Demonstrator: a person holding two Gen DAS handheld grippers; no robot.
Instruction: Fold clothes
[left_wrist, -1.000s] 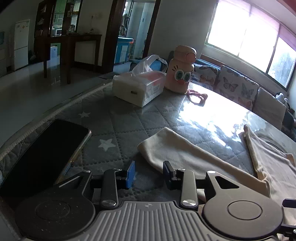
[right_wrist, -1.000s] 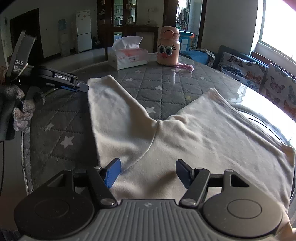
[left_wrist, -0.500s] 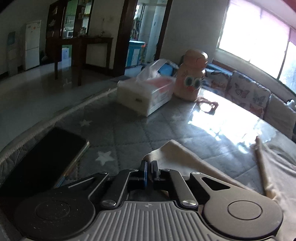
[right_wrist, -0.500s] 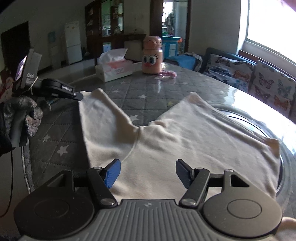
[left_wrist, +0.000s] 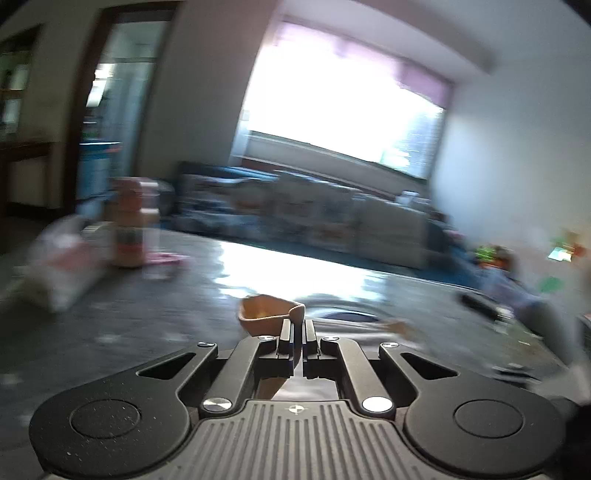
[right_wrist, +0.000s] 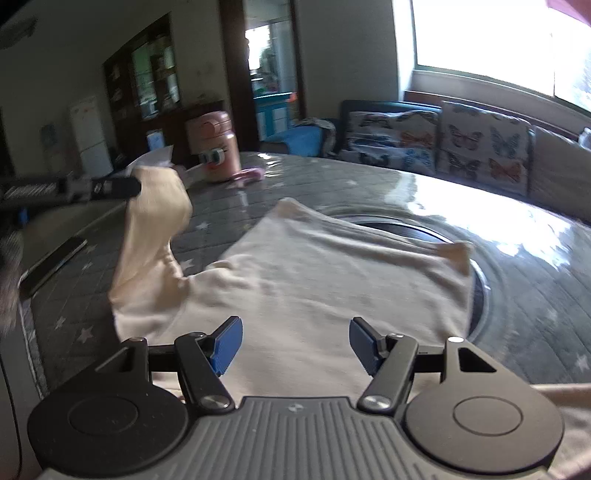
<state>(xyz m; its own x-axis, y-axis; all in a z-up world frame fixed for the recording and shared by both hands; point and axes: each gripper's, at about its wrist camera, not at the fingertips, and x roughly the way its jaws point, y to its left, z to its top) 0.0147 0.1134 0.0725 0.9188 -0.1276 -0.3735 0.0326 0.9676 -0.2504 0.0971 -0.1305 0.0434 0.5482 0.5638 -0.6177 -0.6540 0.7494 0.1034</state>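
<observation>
The left gripper (left_wrist: 298, 334) was clamped on the end of a cream sleeve (right_wrist: 155, 229), its fingers pressed together with a curl of cloth poking out at about eleven o'clock from the tips. Seen from the right wrist camera, that gripper (right_wrist: 127, 187) came in from nine o'clock, holding the sleeve up off the table so the cloth hung in a slack drape down to the shoulder of the shirt (right_wrist: 332, 280).

The rest of the shirt lay flat on the grey star-quilted table (right_wrist: 535, 332), its body running from six o'clock up toward twelve. The far hem ended at a corner near one o'clock, where it overlapped the dark round inset (right_wrist: 388, 223) in the tabletop. The other sleeve end stuck out at about two o'clock, a little rumpled.

The right gripper (right_wrist: 295, 345) hovered above the near part of the shirt with its blue-padded fingers spread wide apart, nothing between them.

Bare tabletop lay open from two to four o'clock, past the shirt's right edge. At ten o'clock a dark phone (right_wrist: 55, 262) lay near the table's rim, just beside the lifted sleeve. Farther off, at eleven o'clock, stood a pink bottle with cartoon eyes (right_wrist: 212, 151) and, partly hidden behind the raised cloth, a tissue box (right_wrist: 157, 157). The left wrist view was heavily blurred.
</observation>
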